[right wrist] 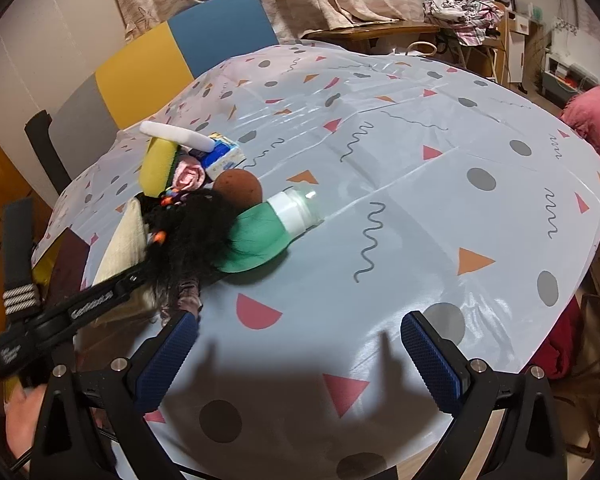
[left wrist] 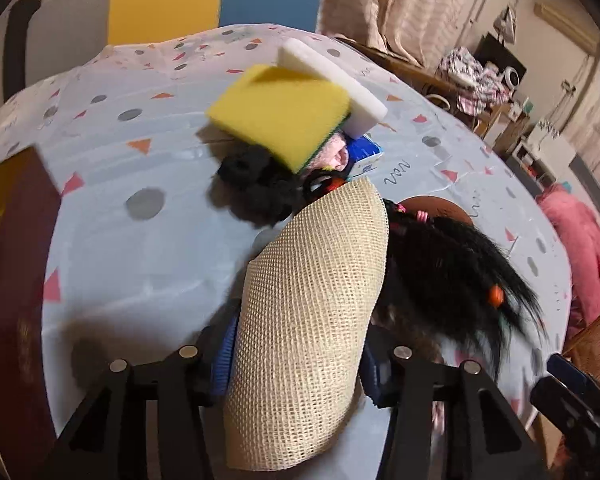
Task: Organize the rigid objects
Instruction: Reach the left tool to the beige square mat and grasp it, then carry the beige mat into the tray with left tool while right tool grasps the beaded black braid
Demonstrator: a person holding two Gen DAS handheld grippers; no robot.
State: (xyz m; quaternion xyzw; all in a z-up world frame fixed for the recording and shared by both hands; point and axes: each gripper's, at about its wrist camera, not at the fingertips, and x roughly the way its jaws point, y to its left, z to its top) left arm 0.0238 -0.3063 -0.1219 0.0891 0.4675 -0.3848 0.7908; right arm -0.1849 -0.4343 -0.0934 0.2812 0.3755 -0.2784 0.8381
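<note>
My left gripper [left wrist: 296, 364] is shut on a beige woven scrubbing pad [left wrist: 312, 300], whose sides sit against the blue pads [left wrist: 222, 360]; the pad sticks out forward over the pile. In the right wrist view the same pad [right wrist: 120, 244] shows at the left, beside the left gripper's black frame [right wrist: 96, 300]. The pile holds a yellow sponge [left wrist: 284, 112], a white foam block [left wrist: 332, 80], a black fuzzy scrunchie [left wrist: 256, 184], a blue-and-white box [right wrist: 224, 156], a black wig with beads [right wrist: 192, 232], a brown ball [right wrist: 238, 188] and a green tube with a white cap [right wrist: 276, 224]. My right gripper [right wrist: 300, 336] is open above bare tablecloth.
A patterned plastic tablecloth [right wrist: 420, 184] covers the table. A grey, yellow and blue chair [right wrist: 160, 60] stands behind it. A dark brown and yellow item [left wrist: 16, 208] lies at the table's left edge. Pink fabric [right wrist: 596, 120] sits off the right edge.
</note>
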